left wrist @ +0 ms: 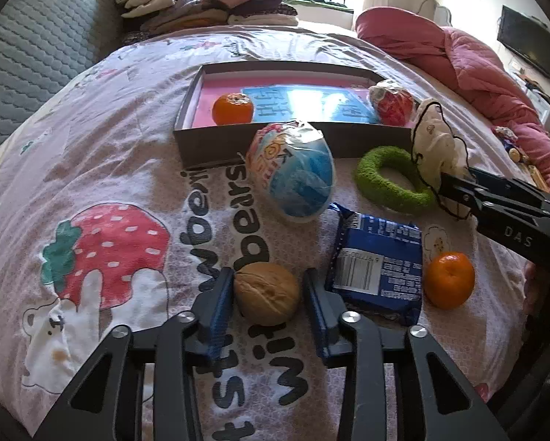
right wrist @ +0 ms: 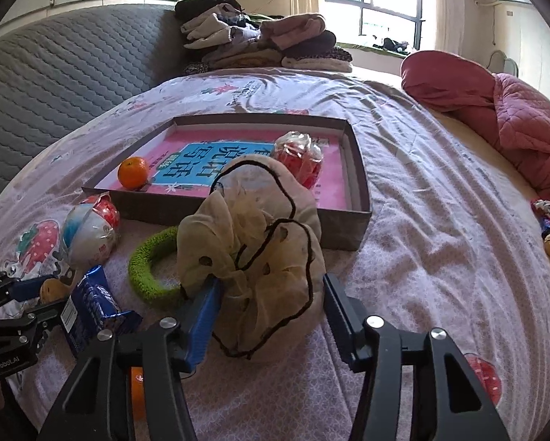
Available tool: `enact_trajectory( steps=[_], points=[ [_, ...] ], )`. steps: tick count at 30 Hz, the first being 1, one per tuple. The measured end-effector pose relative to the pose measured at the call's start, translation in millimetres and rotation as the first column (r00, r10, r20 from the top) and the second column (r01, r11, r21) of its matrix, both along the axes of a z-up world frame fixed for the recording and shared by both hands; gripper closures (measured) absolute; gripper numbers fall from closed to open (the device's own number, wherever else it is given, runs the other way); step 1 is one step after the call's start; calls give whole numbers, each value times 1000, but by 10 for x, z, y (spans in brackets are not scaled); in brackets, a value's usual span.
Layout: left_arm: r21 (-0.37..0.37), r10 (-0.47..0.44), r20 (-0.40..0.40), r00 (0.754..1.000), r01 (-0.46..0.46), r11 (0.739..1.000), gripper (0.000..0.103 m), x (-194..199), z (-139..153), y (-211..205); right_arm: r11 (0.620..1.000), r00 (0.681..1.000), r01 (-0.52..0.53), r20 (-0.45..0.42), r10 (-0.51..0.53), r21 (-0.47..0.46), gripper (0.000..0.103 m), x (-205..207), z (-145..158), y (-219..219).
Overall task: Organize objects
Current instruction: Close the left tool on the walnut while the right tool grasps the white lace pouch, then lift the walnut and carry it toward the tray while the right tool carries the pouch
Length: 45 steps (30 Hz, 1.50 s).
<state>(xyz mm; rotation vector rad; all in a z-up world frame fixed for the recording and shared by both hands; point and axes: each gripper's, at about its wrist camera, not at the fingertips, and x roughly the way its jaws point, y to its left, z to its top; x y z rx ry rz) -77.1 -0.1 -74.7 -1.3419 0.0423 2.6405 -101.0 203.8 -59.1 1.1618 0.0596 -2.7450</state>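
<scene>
Left wrist view gives us the bed sheet (left wrist: pixel 91 147) with its strawberry print, then our left gripper (left wrist: pixel 267 290), its jaws clamped on a walnut (left wrist: pixel 266 293) that rests on the sheet. Beyond it lies a blue egg-shaped toy (left wrist: pixel 293 172) just in front of a shallow box (left wrist: pixel 208 143), which holds an orange (left wrist: pixel 233 108) at its left and a red wrapped toy (left wrist: pixel 392 104) at its right. Right of the walnut we see a blue snack packet (left wrist: pixel 377 268), a green ring (left wrist: pixel 388 180) and a second orange (left wrist: pixel 448 280). In the right wrist view our right gripper (right wrist: pixel 271 294) has a cream scrunchie (right wrist: pixel 252 253) between its jaws; the left pad touches the fabric, the right stands clear, so the jaws are apart. A pink quilt (right wrist: pixel 513 117) lies far right
</scene>
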Motion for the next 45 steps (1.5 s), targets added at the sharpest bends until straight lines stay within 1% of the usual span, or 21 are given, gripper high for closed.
enact_trajectory(
  steps=[1,4,6,7,9,12,17,21,26,37,45],
  points=[
    [-3,-6,-1,1000,6,1000,69,0,-6,14,1000,1000,-1,4,1,-8,51,-7,-8,2],
    [-2,-11,-5,1000,11,1000,69,2,-6,27,998,1000,-2,21,3,-57,58,-30,-34,47],
    [8,-10,-4,1000,10,1000,69,-4,-4,17,996,999,2,35,1,-93,69,-45,-53,90],
    [10,-10,-4,1000,10,1000,69,-9,-4,15,994,999,3,42,2,-109,72,-51,-62,109],
    [17,-14,-7,1000,14,1000,69,-6,-1,8,993,999,10,48,-5,-115,82,-55,-63,131],
    [38,-21,-11,1000,22,999,69,3,0,-14,991,999,3,35,1,-133,89,-32,-26,139],
    [64,-28,-23,999,30,998,69,3,19,-36,987,1000,-16,20,19,-159,91,13,26,149],
    [66,-34,-32,999,36,997,69,16,31,-38,984,1000,-14,18,17,-178,91,35,36,169],
    [57,-33,-68,997,37,998,69,57,94,-29,979,1000,-24,-9,23,-202,92,86,103,205],
    [50,-18,-109,994,23,998,69,81,168,-66,970,996,-35,-82,16,-240,93,181,277,285],
    [34,-18,-143,990,23,999,69,104,248,-36,966,995,-62,-93,40,-252,93,233,312,231]
  ],
)
